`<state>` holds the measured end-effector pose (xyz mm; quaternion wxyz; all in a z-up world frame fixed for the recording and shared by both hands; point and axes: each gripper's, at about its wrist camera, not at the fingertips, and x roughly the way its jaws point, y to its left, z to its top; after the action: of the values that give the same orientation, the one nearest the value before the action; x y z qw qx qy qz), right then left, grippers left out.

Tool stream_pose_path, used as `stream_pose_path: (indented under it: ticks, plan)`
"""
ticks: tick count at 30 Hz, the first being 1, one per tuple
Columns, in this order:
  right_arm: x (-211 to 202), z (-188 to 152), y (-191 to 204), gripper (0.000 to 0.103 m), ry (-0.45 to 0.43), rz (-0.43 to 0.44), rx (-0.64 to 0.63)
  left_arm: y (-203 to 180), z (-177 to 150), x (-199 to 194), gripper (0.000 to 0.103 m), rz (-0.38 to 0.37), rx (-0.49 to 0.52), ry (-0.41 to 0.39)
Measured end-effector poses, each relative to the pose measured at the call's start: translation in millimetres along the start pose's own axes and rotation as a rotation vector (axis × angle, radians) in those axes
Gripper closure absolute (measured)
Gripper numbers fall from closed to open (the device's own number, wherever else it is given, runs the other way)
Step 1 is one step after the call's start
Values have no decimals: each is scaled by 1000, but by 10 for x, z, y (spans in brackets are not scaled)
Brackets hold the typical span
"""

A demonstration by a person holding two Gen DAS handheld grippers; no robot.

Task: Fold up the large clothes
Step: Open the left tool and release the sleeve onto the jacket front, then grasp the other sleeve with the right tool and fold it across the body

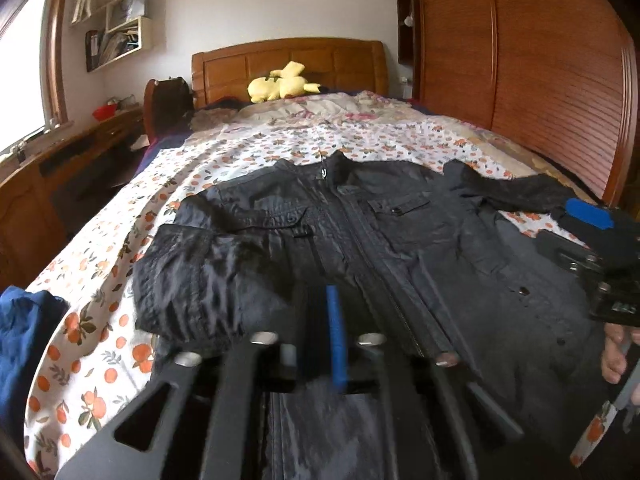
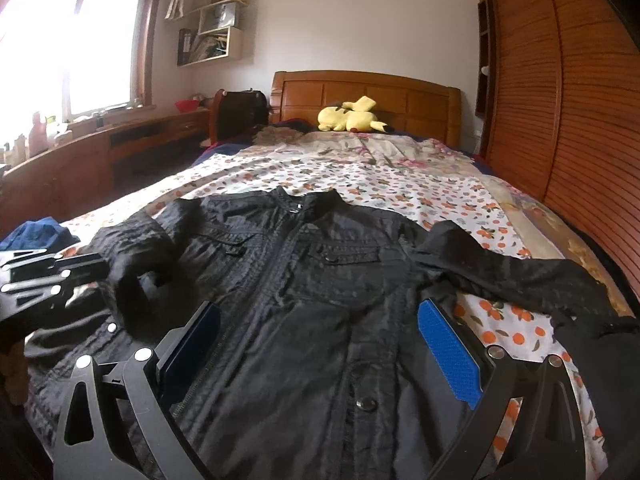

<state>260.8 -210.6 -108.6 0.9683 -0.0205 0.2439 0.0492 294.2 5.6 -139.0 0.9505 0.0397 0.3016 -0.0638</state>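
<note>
A large black jacket [image 1: 360, 240] lies face up, zipped, on the bed; it also shows in the right wrist view [image 2: 304, 288]. Its left sleeve [image 1: 200, 280] is folded in over the body. Its right sleeve [image 2: 520, 276] stretches out to the right. My left gripper [image 1: 328, 328] is shut with nothing between its blue pads, just above the jacket's lower front. My right gripper [image 2: 320, 340] is open and empty above the jacket's lower front; it also shows at the right edge of the left wrist view [image 1: 592, 216].
The bed has a white sheet with orange fruit print [image 1: 100, 320]. A blue garment [image 1: 24, 340] lies at the bed's left edge. A yellow plush toy [image 1: 280, 84] sits by the wooden headboard. A wooden wardrobe [image 1: 540, 80] stands right; a desk [image 2: 100, 152] stands left.
</note>
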Motion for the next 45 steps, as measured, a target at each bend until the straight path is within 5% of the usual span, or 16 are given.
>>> stream_pose_path:
  ticks: [4, 8, 20, 30, 35, 37, 45]
  plan:
    - [60, 43, 137, 7, 5, 18, -8, 163, -23, -184, 31, 24, -26, -39]
    - [136, 43, 313, 7, 17, 48, -23, 346, -51, -417, 3, 70, -46, -109]
    - [502, 0, 994, 8, 82, 198, -68, 845, -237, -906, 2, 109, -81, -159]
    - [1064, 14, 1615, 22, 196, 358, -58, 1053, -366, -1033, 2, 169, -62, -157]
    - [1279, -99, 1789, 41, 285, 425, -71, 1151, -446, -1023, 2, 174, -65, -134]
    - [1299, -125, 1826, 93, 304, 473, -78, 1180, -467, -1020, 2, 167, -76, -127]
    - [797, 149, 1536, 97, 177, 554, -20, 1189, -465, -1015, 2, 153, -90, -127]
